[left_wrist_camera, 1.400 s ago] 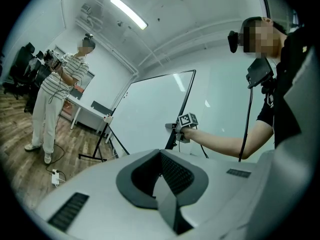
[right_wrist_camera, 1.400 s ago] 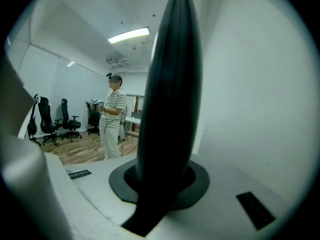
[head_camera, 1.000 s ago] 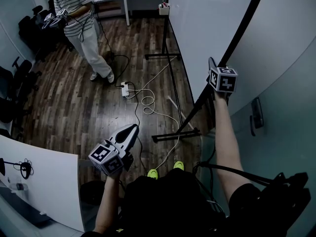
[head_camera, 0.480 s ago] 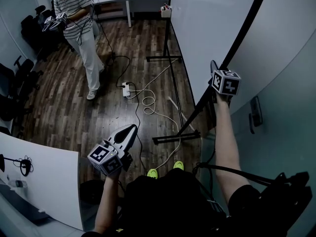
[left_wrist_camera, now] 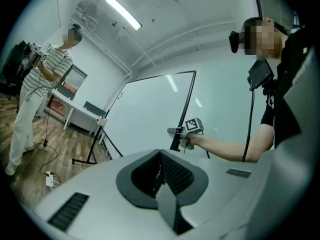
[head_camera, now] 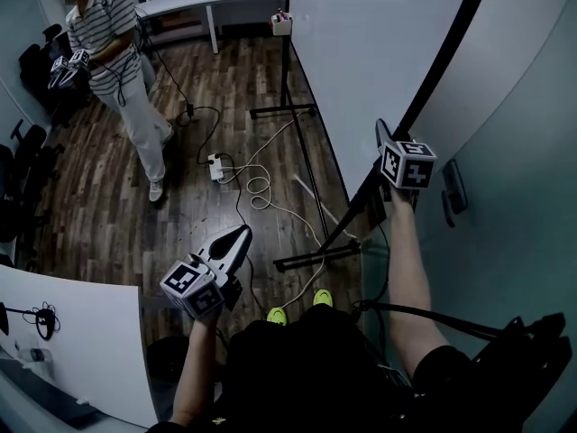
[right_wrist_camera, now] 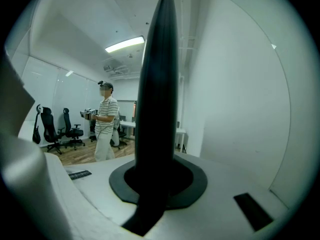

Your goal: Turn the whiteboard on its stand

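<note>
Right tongs (head_camera: 386,139) are clamping the black edge of the whiteboard (head_camera: 370,52) mid-right of the frame, left tongs (head_camera: 236,239) are hanging clenched, empty, lower left.

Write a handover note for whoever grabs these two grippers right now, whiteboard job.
Right gripper: shut on the black frame edge of the whiteboard, arm stretched out.
Left gripper: shut, empty, held low, away from the board.
The board sits on its stand; a cable lies on the floor near the stand's foot.
Done: edge gripped.
To do: swing the board round on the stand. How far it has turned cannot be told.
</note>
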Tool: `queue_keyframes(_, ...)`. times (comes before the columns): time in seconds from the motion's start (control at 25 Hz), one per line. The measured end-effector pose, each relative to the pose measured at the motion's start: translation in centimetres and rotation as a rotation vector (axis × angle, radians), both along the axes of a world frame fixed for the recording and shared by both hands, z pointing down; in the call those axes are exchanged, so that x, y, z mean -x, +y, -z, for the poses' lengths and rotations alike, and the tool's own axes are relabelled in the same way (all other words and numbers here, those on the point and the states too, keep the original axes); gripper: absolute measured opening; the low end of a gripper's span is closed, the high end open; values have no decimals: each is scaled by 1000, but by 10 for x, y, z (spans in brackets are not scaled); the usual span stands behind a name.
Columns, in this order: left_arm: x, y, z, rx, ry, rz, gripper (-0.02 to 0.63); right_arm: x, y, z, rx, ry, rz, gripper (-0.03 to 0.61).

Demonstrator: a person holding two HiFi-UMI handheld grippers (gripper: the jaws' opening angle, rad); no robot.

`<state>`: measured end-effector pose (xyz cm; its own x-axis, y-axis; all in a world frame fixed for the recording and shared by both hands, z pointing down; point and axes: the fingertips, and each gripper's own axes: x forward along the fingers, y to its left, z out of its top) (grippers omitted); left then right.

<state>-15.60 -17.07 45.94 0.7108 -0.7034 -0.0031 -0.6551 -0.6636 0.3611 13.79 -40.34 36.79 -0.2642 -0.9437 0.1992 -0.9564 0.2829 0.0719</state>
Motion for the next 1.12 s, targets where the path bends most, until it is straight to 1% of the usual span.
queue_keyframes(0.24, -9, 5, 17, 27, 52, -15, 12, -5, 29, 6, -10, -3, -8, 55)
queue_keyframes(0.48, -20, 7, 18, 19, 42, -41, 12, -13, 47, 5, -12, -11, -6, 55)
queue_keyframes(0.72, -24, 12, 22, 11, 40, -64, 12, -12, 66, 6, -12, -22, -2, 54)
queue_keyframes(1.12, -27, 5, 13, 29, 42, -68, 12, -15, 65, 7, -8, -26, 4, 54)
